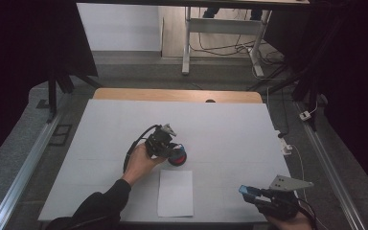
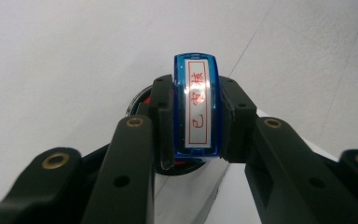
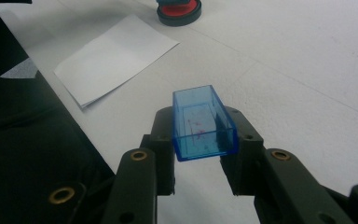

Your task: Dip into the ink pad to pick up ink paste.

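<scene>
Ink pad point(image 1: 178, 158) at frame centre sits mostly hidden under the left gripper point(image 1: 165, 143), whose fingers point(image 2: 164, 122) clamp the blue stamp point(image 2: 196, 107) upright over it. Lower right, the right gripper point(image 1: 249, 192), hand cut off by the frame edge, grasps the blue cap point(image 3: 204, 122) above the bench point(image 1: 230, 129), beside the paper sheet point(image 1: 175, 192).

stamp point(image 2: 196, 109): clear blue body, white label with red characters inside a thin red frame
cap point(image 3: 204, 122): see-through blue, faint red smears inside
ink pad point(image 3: 179, 10): red centre, black rim
paper sheet point(image 1: 175, 192): plain white
table cover point(image 1: 220, 129): white, unpatterned
gripper jaws: black, brass-coloured rivets
</scene>
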### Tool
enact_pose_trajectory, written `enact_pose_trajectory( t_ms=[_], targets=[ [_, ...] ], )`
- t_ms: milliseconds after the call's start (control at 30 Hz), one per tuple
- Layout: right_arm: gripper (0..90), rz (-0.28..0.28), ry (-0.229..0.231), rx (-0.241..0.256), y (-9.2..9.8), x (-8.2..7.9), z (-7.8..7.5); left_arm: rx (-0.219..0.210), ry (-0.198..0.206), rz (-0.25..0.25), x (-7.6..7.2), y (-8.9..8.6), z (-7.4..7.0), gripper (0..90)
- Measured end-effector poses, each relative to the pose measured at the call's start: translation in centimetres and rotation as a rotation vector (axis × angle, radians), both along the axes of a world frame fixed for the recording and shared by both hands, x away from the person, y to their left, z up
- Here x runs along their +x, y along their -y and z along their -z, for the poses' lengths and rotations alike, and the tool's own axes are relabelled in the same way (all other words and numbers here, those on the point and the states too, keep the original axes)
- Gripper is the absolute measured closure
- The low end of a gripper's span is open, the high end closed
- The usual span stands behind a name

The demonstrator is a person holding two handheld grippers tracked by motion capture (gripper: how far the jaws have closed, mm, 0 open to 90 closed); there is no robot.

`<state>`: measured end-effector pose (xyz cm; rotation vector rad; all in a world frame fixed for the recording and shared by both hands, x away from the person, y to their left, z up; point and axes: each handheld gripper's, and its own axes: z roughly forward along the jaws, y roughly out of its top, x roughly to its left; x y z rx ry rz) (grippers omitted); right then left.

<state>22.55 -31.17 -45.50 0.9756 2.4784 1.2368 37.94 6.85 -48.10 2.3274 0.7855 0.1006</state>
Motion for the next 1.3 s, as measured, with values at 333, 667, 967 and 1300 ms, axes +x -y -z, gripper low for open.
enact_pose_trajectory(
  t_ms=[333,667,967,1300],
  targets=[
    [68.2,-0.004,-0.001,-0.002,0.0,0.0,0.0,0.014,-0.016,-0.016,0.1,0.2,0.5,70.3],
    [68.2,-0.001,-0.001,-0.021,-0.2,0.0,0.0,0.072,0.037,-0.020,-0.6,1.1,0.4,70.7],
    [68.3,0.001,-0.002,-0.023,-0.3,0.0,0.0,0.136,0.088,-0.024,-1.4,2.1,0.2,70.7],
    [68.3,0.000,-0.003,-0.021,-0.2,0.0,0.1,0.031,-0.006,-0.044,-0.3,0.6,0.7,70.6]
  ],
)
